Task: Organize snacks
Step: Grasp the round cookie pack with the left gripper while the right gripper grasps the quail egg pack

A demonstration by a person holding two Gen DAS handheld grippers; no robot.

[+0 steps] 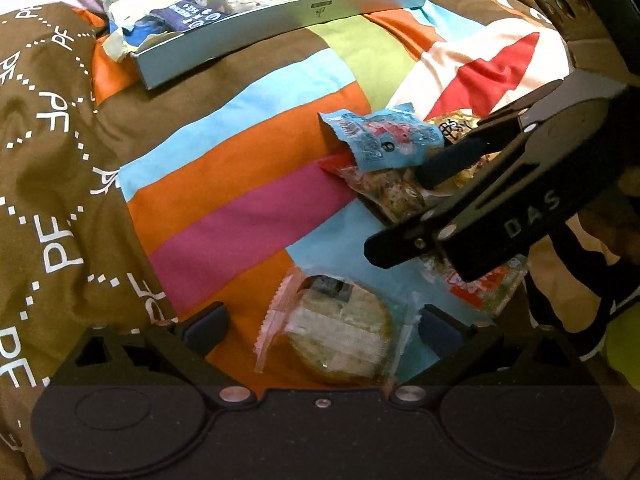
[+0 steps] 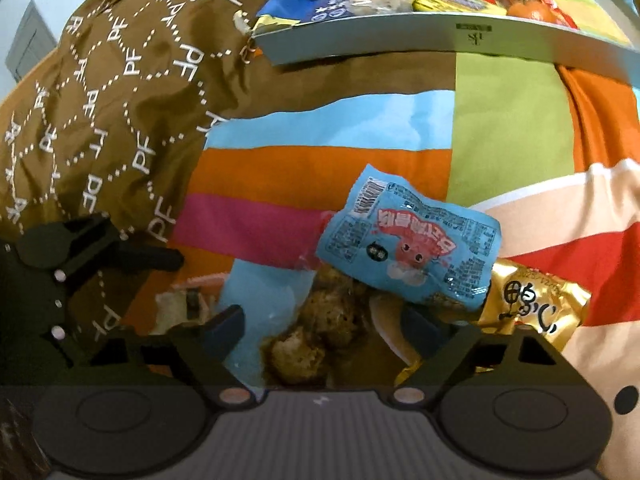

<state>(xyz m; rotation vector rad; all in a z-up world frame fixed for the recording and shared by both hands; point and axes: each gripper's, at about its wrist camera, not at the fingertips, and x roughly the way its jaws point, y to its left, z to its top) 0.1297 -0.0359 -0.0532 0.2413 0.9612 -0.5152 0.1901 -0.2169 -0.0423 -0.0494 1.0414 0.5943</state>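
My left gripper [image 1: 322, 326] is open with a clear-wrapped round cake [image 1: 340, 336] lying between its fingers on the quilt. My right gripper [image 2: 322, 326] is open over a clear pack of brown meat pieces [image 2: 316, 340]; it also shows in the left wrist view [image 1: 404, 208]. A light-blue snack packet [image 2: 412, 244] lies on top of that pack, beside a gold packet [image 2: 532, 300]. The blue packet [image 1: 384, 138] and meat pack [image 1: 388, 192] also show in the left wrist view. A grey box lid [image 1: 280, 20] at the far side holds several snacks.
Everything lies on a soft striped quilt [image 1: 248, 200] with a brown patterned part [image 1: 60, 160] on the left. A red-and-green packet [image 1: 488, 284] lies under the right gripper's body. The box lid's front wall [image 2: 440, 40] stands at the far edge.
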